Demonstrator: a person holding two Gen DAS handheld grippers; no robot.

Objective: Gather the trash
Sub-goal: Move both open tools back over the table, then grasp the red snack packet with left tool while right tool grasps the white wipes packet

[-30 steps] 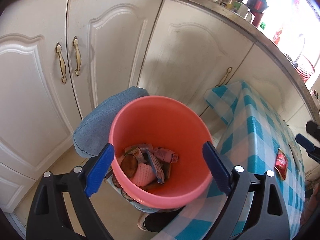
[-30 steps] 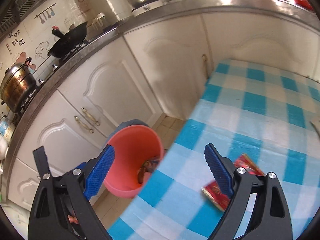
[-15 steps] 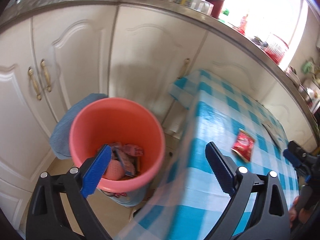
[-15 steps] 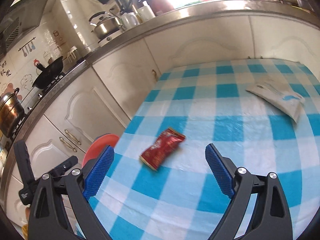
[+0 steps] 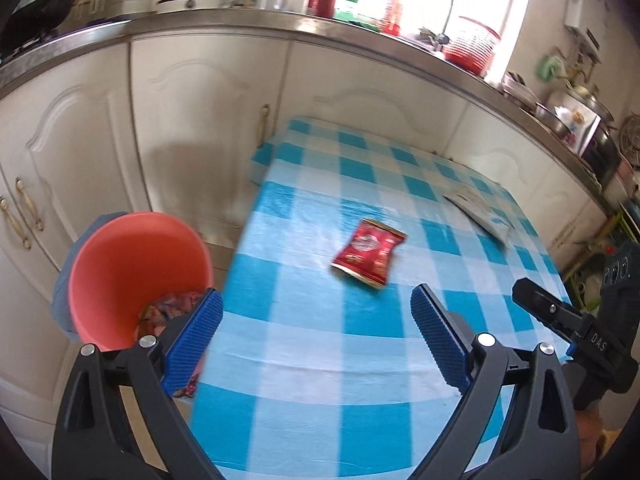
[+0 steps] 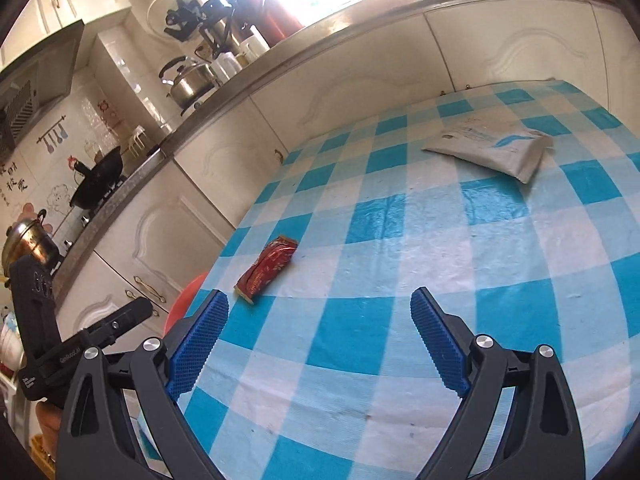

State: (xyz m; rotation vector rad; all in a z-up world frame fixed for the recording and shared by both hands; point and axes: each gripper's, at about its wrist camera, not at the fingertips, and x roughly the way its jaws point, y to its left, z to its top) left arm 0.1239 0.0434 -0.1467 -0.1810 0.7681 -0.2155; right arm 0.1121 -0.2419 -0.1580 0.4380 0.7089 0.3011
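Note:
A red snack wrapper (image 5: 368,254) (image 6: 266,268) lies flat on the blue-and-white checked tablecloth (image 5: 320,360) (image 6: 440,240), near the table's left edge. A white packet (image 5: 480,212) (image 6: 492,146) lies farther back on the right. My left gripper (image 5: 316,300) hangs open over the table's near left corner, short of the wrapper, with nothing between its blue pads. My right gripper (image 6: 320,300) is open too, above bare cloth, with the wrapper ahead to its left. The pink bucket (image 5: 132,264) (image 6: 188,296) stands on the floor by the table's left side, with wrappers (image 5: 172,306) in it.
White kitchen cabinets (image 5: 200,120) run behind the table and bucket, under a steel counter crowded with pots, kettles and bottles. A blue denim-covered thing (image 5: 60,280) sits behind the bucket. Each view shows a black finger (image 5: 552,312) (image 6: 120,320) of the other tool at its edge.
The left view has swung from over the bucket to the table, bringing the red wrapper ahead. The right gripper has moved right across the table, so the wrapper is now to its left.

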